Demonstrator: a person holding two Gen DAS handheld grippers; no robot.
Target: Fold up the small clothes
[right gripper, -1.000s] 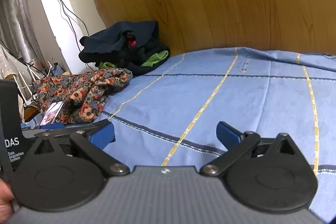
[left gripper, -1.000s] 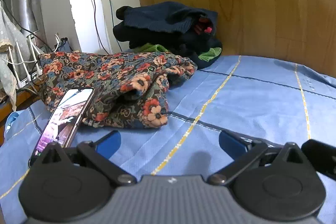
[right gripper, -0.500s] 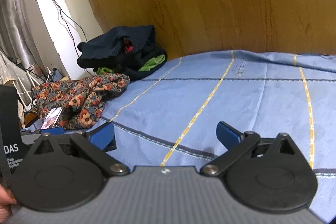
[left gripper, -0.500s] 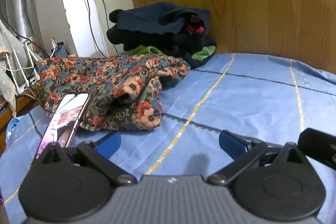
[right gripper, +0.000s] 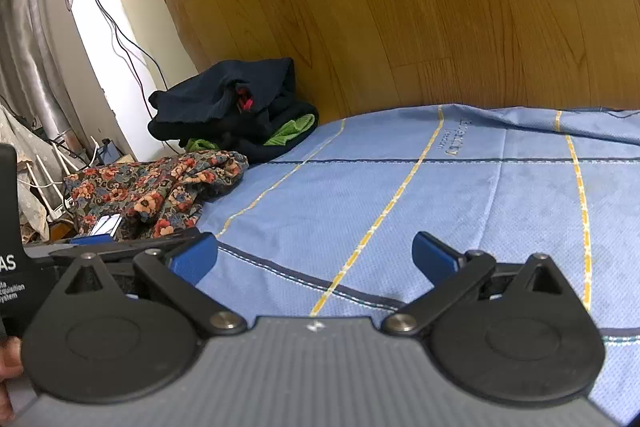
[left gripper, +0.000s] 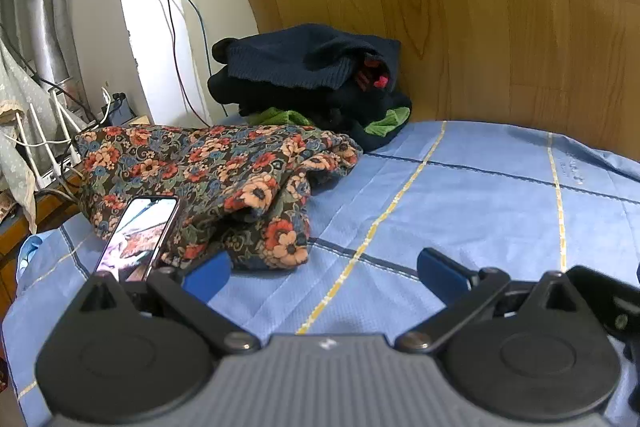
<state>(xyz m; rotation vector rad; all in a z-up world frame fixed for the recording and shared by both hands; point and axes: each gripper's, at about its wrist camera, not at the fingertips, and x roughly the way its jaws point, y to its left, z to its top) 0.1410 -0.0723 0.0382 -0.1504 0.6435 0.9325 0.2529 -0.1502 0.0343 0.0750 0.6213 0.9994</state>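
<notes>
A crumpled floral garment (left gripper: pixel 224 179) lies on the blue bed sheet (left gripper: pixel 460 211) at the left; the right wrist view shows the floral garment (right gripper: pixel 160 187) farther off. Behind it sits a heap of dark navy clothes (left gripper: pixel 312 79) with green cloth underneath, against the wooden headboard. My left gripper (left gripper: pixel 324 273) hangs open just in front of the floral garment, nothing between its blue fingers. My right gripper (right gripper: pixel 314 255) is open too, over bare sheet, right of the garment. The left gripper's body shows at the left edge of the right wrist view.
A phone (left gripper: pixel 138 233) with a lit screen rests on the floral garment's near edge. The wooden headboard (left gripper: pixel 480 7) closes the far side. Cables, a white rack (left gripper: pixel 48 131) and grey curtains crowd the left beyond the bed edge. Bare sheet stretches to the right.
Both views have tilted upward slightly; clothes and sheet sit lower in frame and more headboard shows. Both grippers have stayed open. Clothes and phone have not moved.
</notes>
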